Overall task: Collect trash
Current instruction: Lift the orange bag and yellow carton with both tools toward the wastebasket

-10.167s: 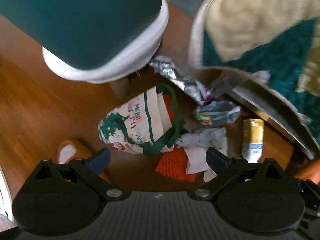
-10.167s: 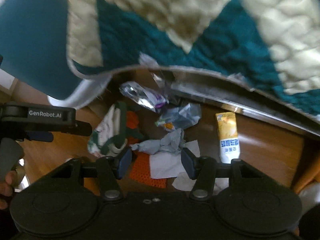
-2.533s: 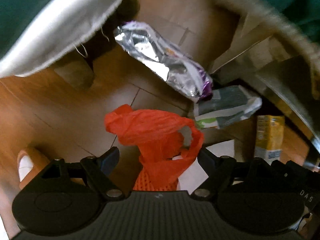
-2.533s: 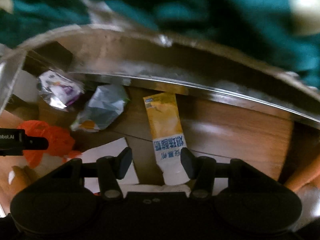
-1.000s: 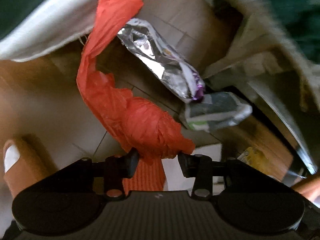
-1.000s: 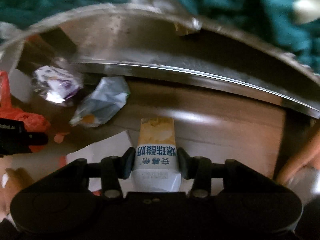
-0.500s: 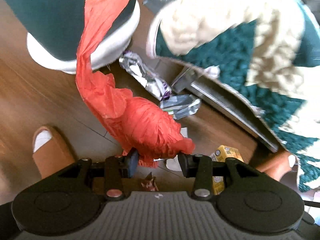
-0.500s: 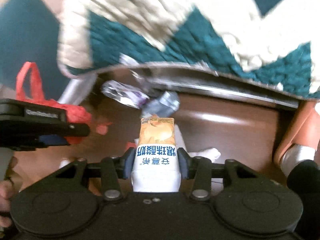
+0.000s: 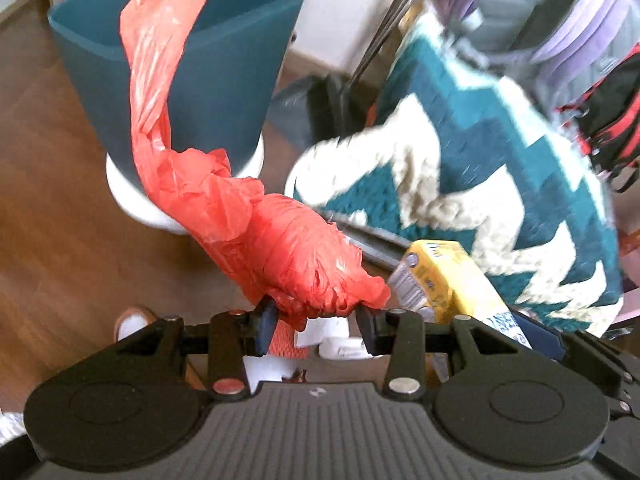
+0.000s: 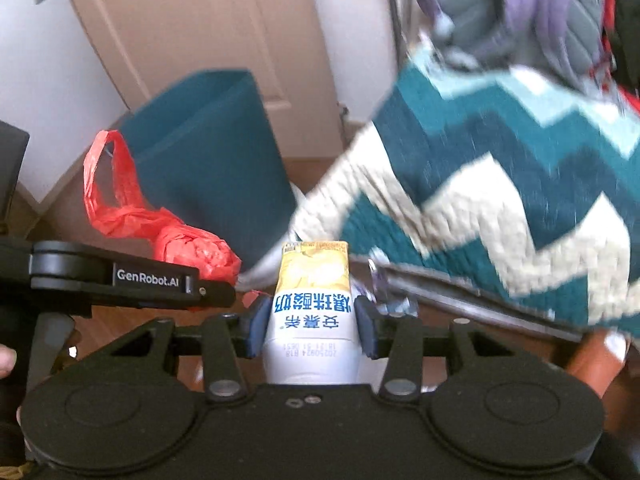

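My left gripper [image 9: 316, 320] is shut on a crumpled red plastic bag [image 9: 280, 256], held up in the air with its handle trailing up in front of the teal bin [image 9: 224, 92]. My right gripper [image 10: 310, 328] is shut on a yellow and white milk carton [image 10: 312, 296], also lifted. The carton shows in the left wrist view [image 9: 444, 280] just right of the bag. The bag [image 10: 180, 240] and the left gripper's body show at the left of the right wrist view. The teal bin [image 10: 212, 152] stands ahead on the floor, its opening facing up.
A teal and cream zigzag quilt [image 9: 500, 184] hangs over a bed edge on the right. White paper and an orange mesh piece [image 9: 320, 336] lie on the wooden floor [image 9: 52, 220] below. A slippered foot [image 9: 132, 324] is at lower left. A door [image 10: 208, 32] stands behind the bin.
Both grippers have risen from the floor with their loads and tilted up toward the bin. The bin's opening and the door behind it have come into view.
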